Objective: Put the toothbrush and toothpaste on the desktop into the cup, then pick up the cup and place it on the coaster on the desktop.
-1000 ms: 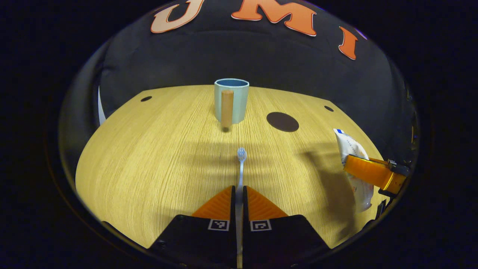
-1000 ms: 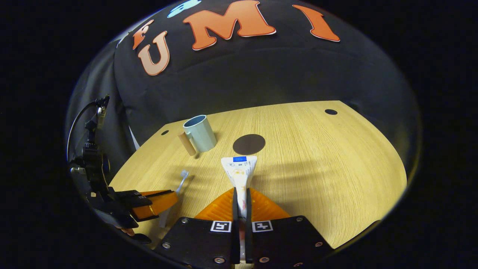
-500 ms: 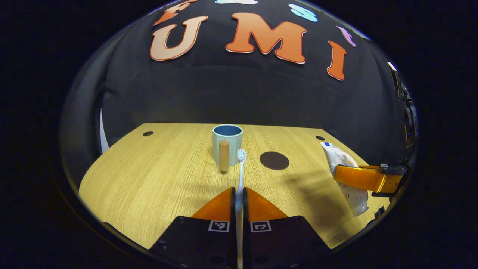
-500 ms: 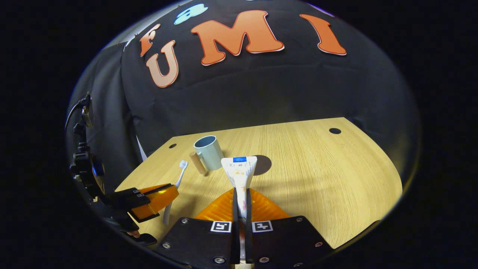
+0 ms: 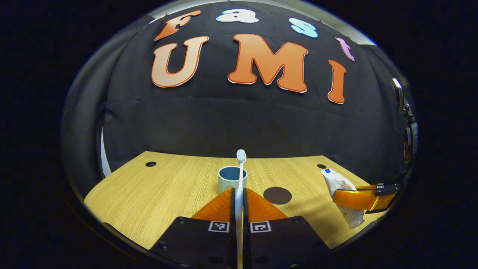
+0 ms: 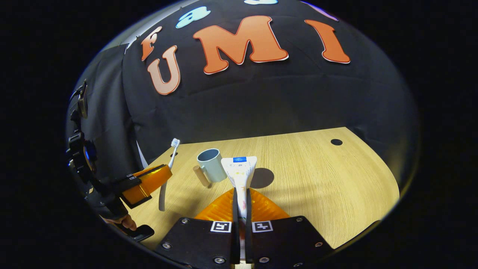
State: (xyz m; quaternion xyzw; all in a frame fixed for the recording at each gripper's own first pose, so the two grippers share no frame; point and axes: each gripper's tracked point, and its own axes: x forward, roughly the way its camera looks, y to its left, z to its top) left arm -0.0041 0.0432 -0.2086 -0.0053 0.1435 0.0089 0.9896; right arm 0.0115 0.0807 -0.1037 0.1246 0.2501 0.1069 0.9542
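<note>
Toothbrush (image 5: 240, 175) clamped between both fingers of the left tongs (image 5: 239, 194), lifted clear of the desk (image 5: 168, 186), bristle head up and reaching above the far desk edge against the black cloth wall. Same toothbrush (image 6: 168, 168) seen from the right gripper view at far left, handle hanging below the left tongs (image 6: 147, 183), head pointing up.

Toothpaste (image 6: 239, 175) gripped between both fingers of the right tongs (image 6: 241, 201), flat crimped end forward, raised off the desk (image 6: 328, 179). From the left gripper view, same tube (image 5: 341, 194) at right, crossed by the right tongs (image 5: 360, 198).

Cup (image 5: 231, 178) upright on the desk, just beyond the left fingertips, opening up, inside blue. In the right gripper view, cup (image 6: 211, 164) left of the tube end, wooden handle (image 6: 202, 175) on its near-left side.

Coaster (image 5: 277, 195), a dark round disc, flat on the desk right of the cup, apart from it; in the right gripper view, coaster (image 6: 263, 177) partly hidden behind the tube.
</note>
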